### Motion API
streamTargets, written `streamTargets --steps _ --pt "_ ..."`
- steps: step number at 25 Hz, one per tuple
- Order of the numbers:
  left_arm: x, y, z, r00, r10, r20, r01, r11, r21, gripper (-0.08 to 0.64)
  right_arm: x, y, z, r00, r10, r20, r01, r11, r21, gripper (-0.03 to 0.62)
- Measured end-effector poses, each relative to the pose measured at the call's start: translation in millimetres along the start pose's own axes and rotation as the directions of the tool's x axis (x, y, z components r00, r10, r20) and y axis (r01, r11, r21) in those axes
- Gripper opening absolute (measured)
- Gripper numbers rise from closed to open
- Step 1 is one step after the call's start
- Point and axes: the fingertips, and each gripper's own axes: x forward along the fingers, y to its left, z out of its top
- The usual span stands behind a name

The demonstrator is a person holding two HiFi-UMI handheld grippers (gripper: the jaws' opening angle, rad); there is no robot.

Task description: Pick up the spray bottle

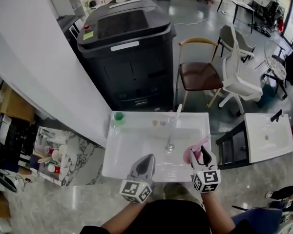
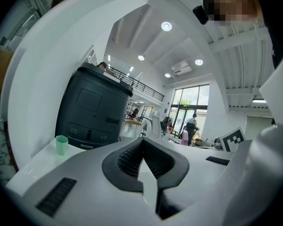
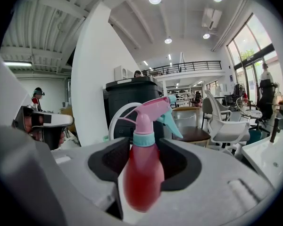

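A pink spray bottle (image 3: 142,173) with a pink-and-teal trigger head stands upright between the jaws of my right gripper (image 3: 144,157), whose pads press on its body from both sides. In the head view the spray bottle (image 1: 192,153) is in my right gripper (image 1: 201,155) over the right front part of a white sink (image 1: 122,150). My left gripper (image 1: 145,161) hovers over the sink's front edge, apart from the bottle. Its black pads meet at the tip with nothing between them in the left gripper view (image 2: 142,161).
A faucet (image 1: 175,121) stands at the back of the sink, with a small green cup (image 1: 118,116) on the back left corner. Behind are a large black machine (image 1: 127,48), a brown-seated chair (image 1: 198,74) and a white chair (image 1: 237,77). A second white basin (image 1: 268,135) sits to the right.
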Motion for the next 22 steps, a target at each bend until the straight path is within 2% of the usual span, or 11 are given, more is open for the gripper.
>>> streamTargets --steps 12,16,22 --pt "6 -6 11 0.999 -0.028 0.017 0.028 0.999 0.017 0.015 -5 7 15 1.000 0.002 0.030 -0.001 1.000 -0.020 0.192" --pt "9 -6 9 0.999 -0.030 0.016 0.030 0.999 0.015 0.015 -3 5 12 1.000 -0.002 0.021 0.002 1.000 -0.001 0.192" --pt "12 -4 7 1.000 -0.026 0.012 0.026 1.000 0.018 0.015 1 4 8 1.000 0.002 0.016 -0.002 1.000 -0.022 0.190"
